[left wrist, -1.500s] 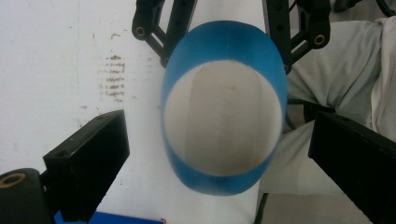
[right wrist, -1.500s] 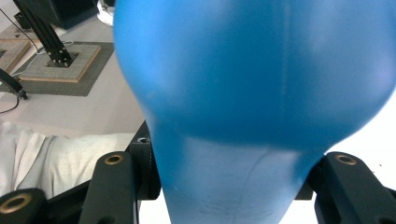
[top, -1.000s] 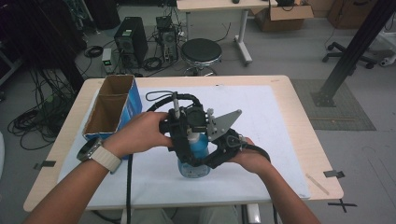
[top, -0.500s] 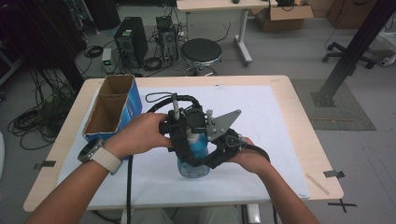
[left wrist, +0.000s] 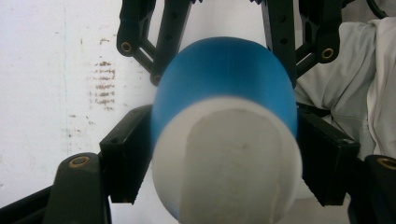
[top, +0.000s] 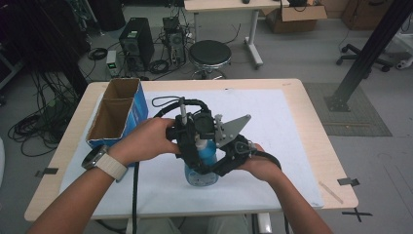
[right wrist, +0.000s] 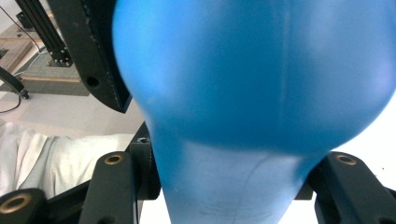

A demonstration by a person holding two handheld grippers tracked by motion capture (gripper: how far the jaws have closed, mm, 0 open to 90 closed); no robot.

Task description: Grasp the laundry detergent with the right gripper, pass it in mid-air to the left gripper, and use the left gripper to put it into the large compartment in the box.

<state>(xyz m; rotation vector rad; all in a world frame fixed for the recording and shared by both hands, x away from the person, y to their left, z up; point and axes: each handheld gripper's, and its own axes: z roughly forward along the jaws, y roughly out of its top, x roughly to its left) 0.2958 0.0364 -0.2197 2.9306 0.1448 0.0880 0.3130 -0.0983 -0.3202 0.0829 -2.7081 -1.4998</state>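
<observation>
Together, both tongs clench one blue bottle [top: 200,163] standing mid-tabletop: the left tongs [left wrist: 224,154] grip its upper part, the right tongs [right wrist: 224,186] its narrower waist. Likely a handover or a cap twist; one side must ease off next. Beyond the left tongs sits an open box [top: 117,114]; right of them the tabletop [top: 292,122] is free.
</observation>
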